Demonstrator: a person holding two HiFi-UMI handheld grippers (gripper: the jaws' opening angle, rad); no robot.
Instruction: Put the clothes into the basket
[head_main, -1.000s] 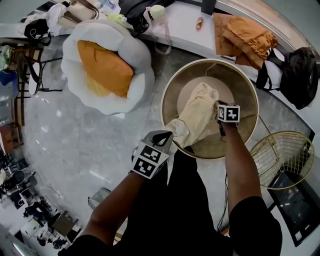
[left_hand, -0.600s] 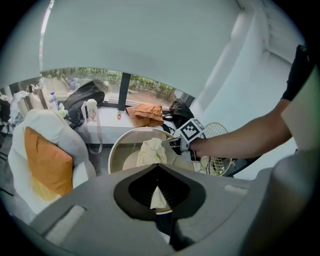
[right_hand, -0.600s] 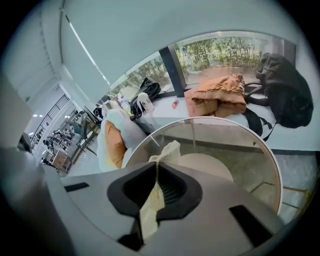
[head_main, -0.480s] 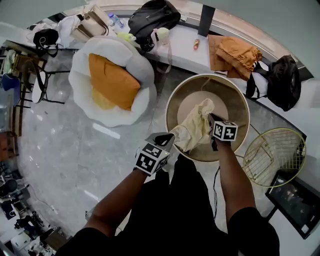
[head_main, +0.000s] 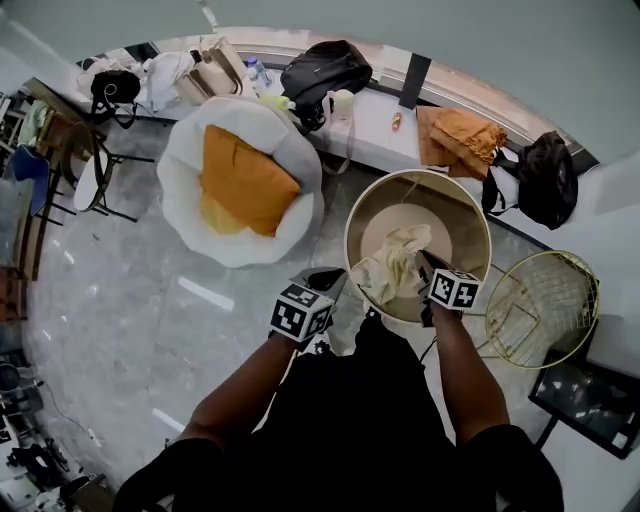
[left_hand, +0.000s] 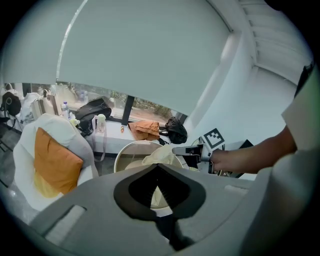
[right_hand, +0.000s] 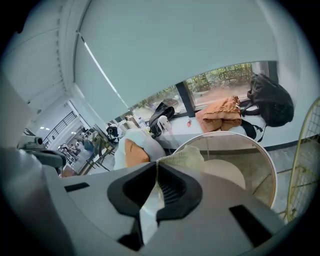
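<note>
Over the round basket (head_main: 445, 195), the head view shows the cream garment (head_main: 392, 268) bunched between the two tongs. Most of it hangs inside the rim. One corner is drawn toward the left tongs (head_main: 330, 280), which sit just outside the near edge, while the right tongs (head_main: 424, 268) are over the basket's inside. My worry is that corner: released where it is, it would likely drape over the rim or slide to the floor. A pull on cloth snagged at the edge might also tip the basket. Apart from this garment I see only the basket's pale bottom. The wire basket (head_main: 545, 305) just beside it appears to hold nothing. A folded pile of orange clothes (head_main: 458, 135) lies on the worktop (head_main: 372, 118) behind, outside either container.

From the left gripper view, the jaws meet at their tips and a cream strip shows between them. I take them to be closed on a thin edge of the garment, and so small a bite could slip free early. The garment rises just beyond, above the basket's opening.

From the right gripper view, the jaws are pressed together on a fold of the same cloth, which runs down between them. The basket's open mouth lies directly ahead, and its floor shows bare.
</note>
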